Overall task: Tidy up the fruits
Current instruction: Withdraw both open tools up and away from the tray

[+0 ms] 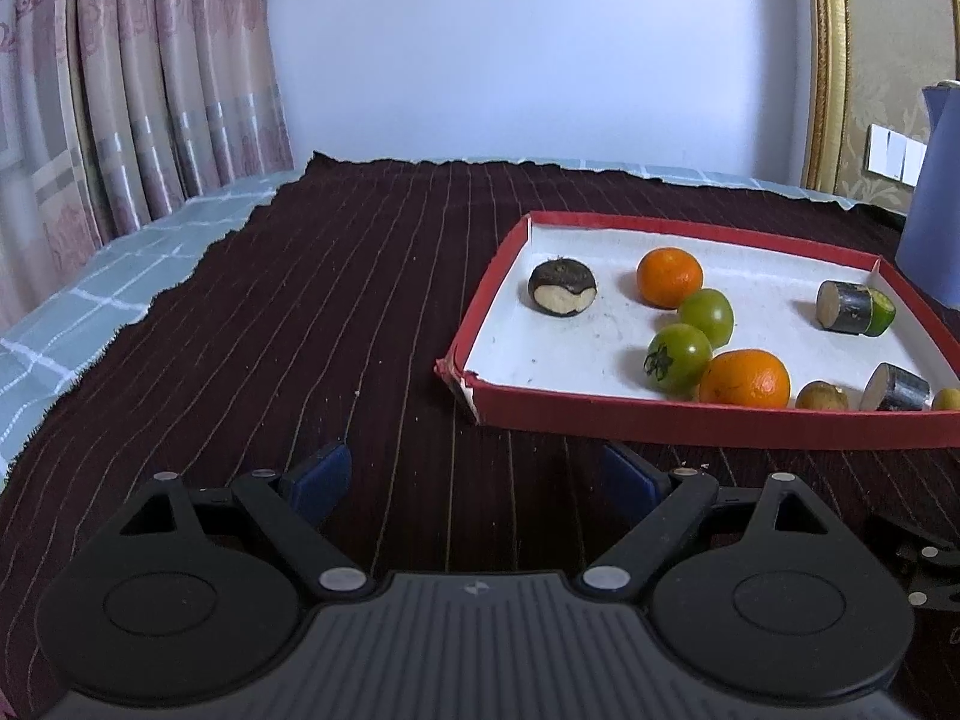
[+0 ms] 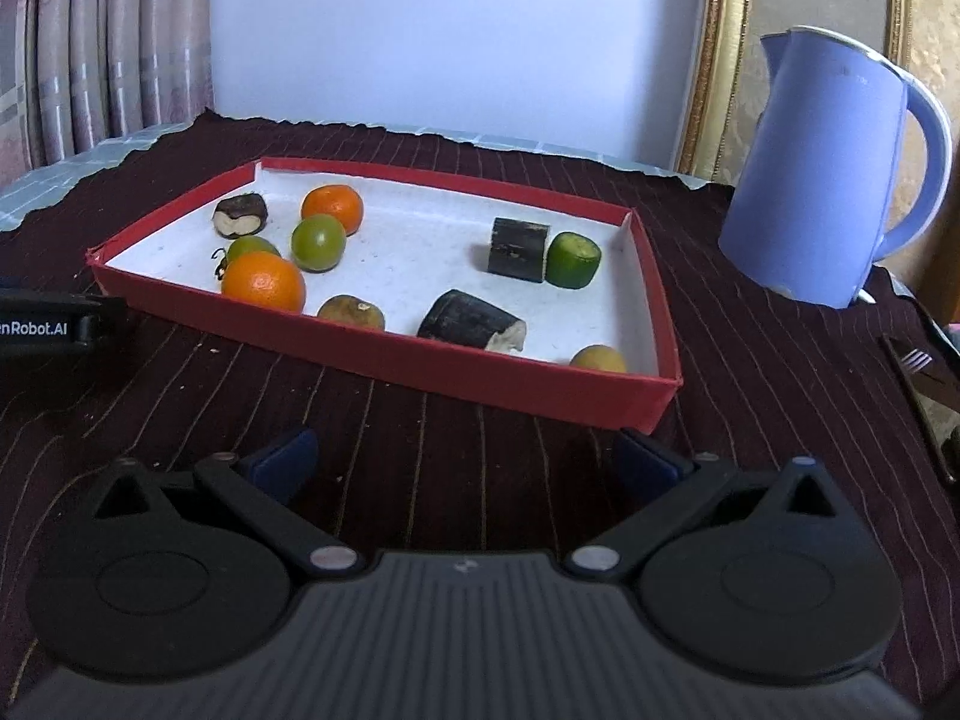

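Observation:
A red tray (image 1: 660, 426) with a white floor lies on the dark striped cloth. It holds two oranges (image 1: 669, 276) (image 1: 744, 378), two green tomatoes (image 1: 707, 315) (image 1: 678, 357), dark cut pieces (image 1: 562, 287) (image 1: 846, 307) and small brownish fruits (image 1: 822, 397). My left gripper (image 1: 480, 474) hovers open over the cloth, just in front of the tray's near left corner, with nothing between its fingers. In the right wrist view my right gripper (image 2: 468, 456) is also open and empty, facing the tray's front wall (image 2: 420, 366). A green cut piece (image 2: 573, 258) lies beside a dark cylinder (image 2: 519, 249).
A blue kettle (image 2: 822, 180) stands right of the tray. A fork (image 2: 915, 360) lies at the far right edge. Curtains (image 1: 120, 90) hang at the left, beyond the cloth's ragged edge. The black housing of the other tool (image 2: 48, 324) shows at the left edge of the right wrist view.

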